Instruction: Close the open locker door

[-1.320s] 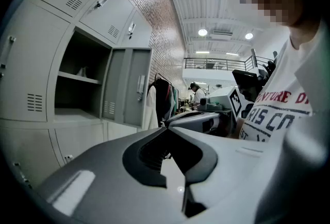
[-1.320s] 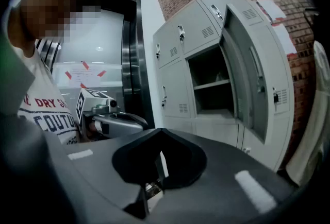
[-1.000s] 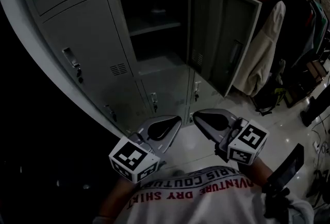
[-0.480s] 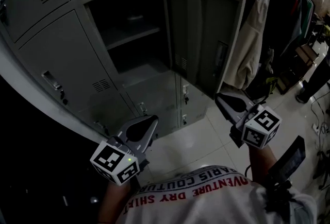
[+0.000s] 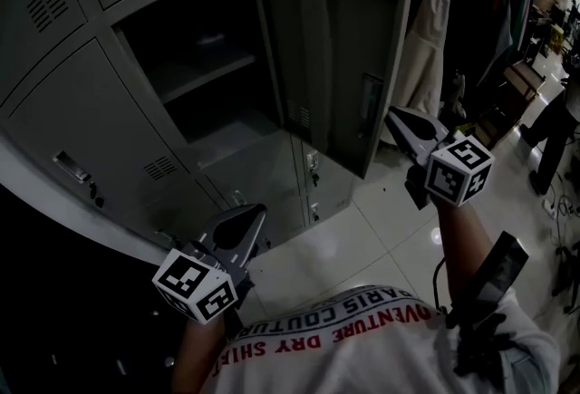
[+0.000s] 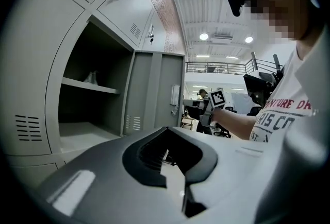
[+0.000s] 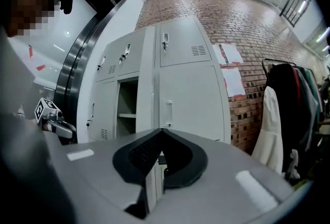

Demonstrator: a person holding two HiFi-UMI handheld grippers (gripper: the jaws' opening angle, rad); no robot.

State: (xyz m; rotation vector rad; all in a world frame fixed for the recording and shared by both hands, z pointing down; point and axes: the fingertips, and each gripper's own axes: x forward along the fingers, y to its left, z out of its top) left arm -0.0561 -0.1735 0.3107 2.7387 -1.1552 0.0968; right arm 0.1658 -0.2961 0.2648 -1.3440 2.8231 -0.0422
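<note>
The grey locker bank has one open door (image 5: 333, 66) swung out to the right of its dark compartment (image 5: 195, 66), which holds a shelf. My right gripper (image 5: 393, 115) is raised just right of the door's free edge, near its outer face, jaws shut and empty. In the right gripper view the door's outer face (image 7: 191, 99) with its handle (image 7: 168, 106) fills the middle beyond that gripper (image 7: 161, 131). My left gripper (image 5: 256, 210) hangs low in front of the lower lockers, shut and empty. The left gripper (image 6: 166, 130) view shows the door's inner face (image 6: 154, 91).
A rack of hanging coats (image 5: 435, 39), one white, stands right of the door against a brick wall (image 7: 242, 17). A black device (image 5: 489, 279) hangs at my right hip. Closed lockers (image 5: 82, 120) lie to the left, glossy floor tiles (image 5: 362, 229) below.
My right gripper has risen and swung right, up beside the door's free edge. My left gripper has dropped back to the lower left. The view has shifted so the lockers sit further left.
</note>
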